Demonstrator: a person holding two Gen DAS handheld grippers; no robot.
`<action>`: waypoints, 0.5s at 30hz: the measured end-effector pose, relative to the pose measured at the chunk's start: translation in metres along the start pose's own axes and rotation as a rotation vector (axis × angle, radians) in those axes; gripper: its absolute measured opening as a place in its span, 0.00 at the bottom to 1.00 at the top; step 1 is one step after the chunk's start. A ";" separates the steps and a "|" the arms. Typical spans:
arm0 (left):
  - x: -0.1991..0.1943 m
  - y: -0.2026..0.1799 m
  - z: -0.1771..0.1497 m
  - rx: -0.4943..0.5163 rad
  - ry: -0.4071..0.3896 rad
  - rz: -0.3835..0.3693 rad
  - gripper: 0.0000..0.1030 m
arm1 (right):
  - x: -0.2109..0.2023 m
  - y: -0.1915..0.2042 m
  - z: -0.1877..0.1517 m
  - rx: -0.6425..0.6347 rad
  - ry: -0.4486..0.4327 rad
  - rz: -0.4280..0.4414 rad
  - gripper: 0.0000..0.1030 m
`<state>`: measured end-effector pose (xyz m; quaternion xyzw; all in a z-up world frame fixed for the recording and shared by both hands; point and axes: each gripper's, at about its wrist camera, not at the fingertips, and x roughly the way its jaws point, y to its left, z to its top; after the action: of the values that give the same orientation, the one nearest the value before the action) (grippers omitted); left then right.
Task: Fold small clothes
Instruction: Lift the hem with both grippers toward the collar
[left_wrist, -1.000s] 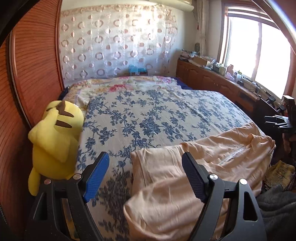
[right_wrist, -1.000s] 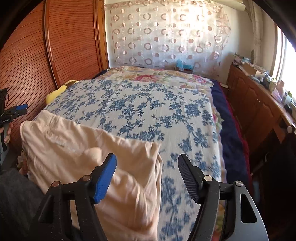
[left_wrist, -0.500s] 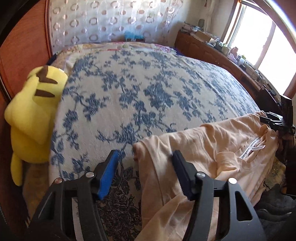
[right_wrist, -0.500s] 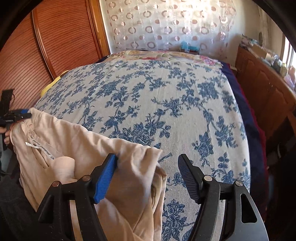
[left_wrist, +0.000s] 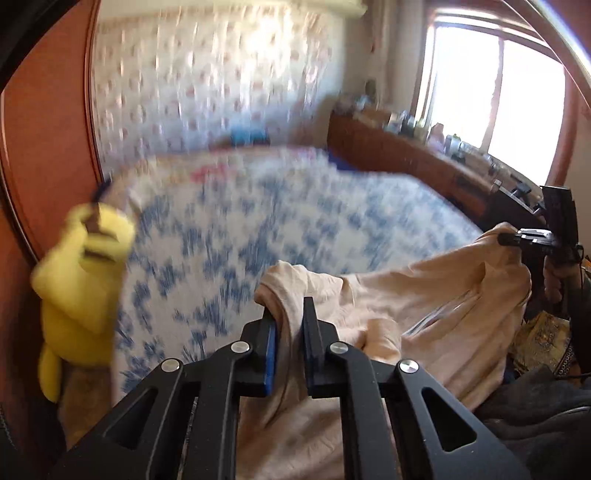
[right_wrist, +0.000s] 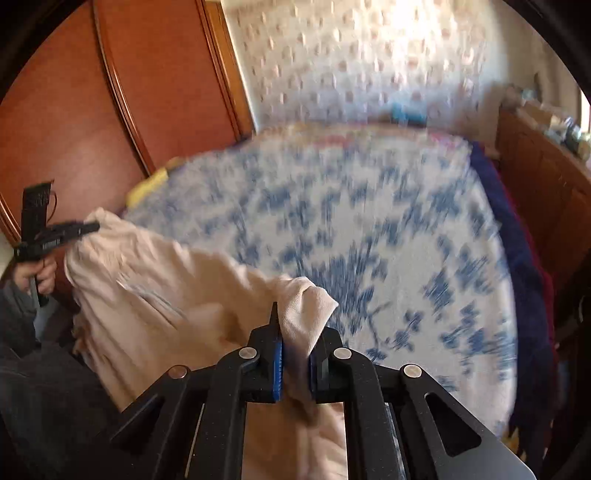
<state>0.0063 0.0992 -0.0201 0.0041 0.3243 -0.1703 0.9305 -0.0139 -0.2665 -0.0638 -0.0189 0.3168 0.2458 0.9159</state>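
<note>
Plainly, everything arranged itself around the bed (left_wrist: 332, 206), whose blue-flowered white bedspread (right_wrist: 388, 229) was smeared by motion blur in both views. At the bed's left edge, against the reddish wooden wardrobe (left_wrist: 48, 122), a yellow plush toy (left_wrist: 83, 280) stood upright. Just right of it, at the near edge of the bed, the left gripper (left_wrist: 289, 325) had its jaws pressed together on a bunched corner of the peach garment (left_wrist: 424, 295), the cloth squeezed between the blue pad and the black finger and rising above them in a small fold. From that corner the garment stretched rightward across the near side of the bed, partly lifted and sagging in the middle, with loose folds hanging down over the bed's near edge. At the garment's far right end, the right gripper (right_wrist: 295, 347) was likewise clamped on another corner, a pale flap of fabric sticking up between its closed fingers; in the left wrist view it appeared at the right margin as a black tool pinching the cloth. Beyond the bed hung a white curtain (left_wrist: 221, 85) with a dotted pattern, and to the bed's right ran a low wooden cabinet (left_wrist: 406, 155) cluttered with small items under a bright window (left_wrist: 498, 96).
</note>
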 end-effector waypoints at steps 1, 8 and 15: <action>-0.014 -0.007 0.007 0.014 -0.032 -0.001 0.12 | -0.017 0.003 0.006 0.006 -0.044 0.003 0.09; -0.110 -0.028 0.060 0.065 -0.258 -0.036 0.12 | -0.122 0.040 0.048 -0.111 -0.243 -0.080 0.09; -0.162 -0.026 0.090 0.080 -0.417 0.009 0.12 | -0.189 0.058 0.068 -0.163 -0.400 -0.110 0.09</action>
<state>-0.0666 0.1150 0.1520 0.0071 0.1178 -0.1758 0.9773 -0.1299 -0.2857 0.1093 -0.0609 0.1065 0.2192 0.9679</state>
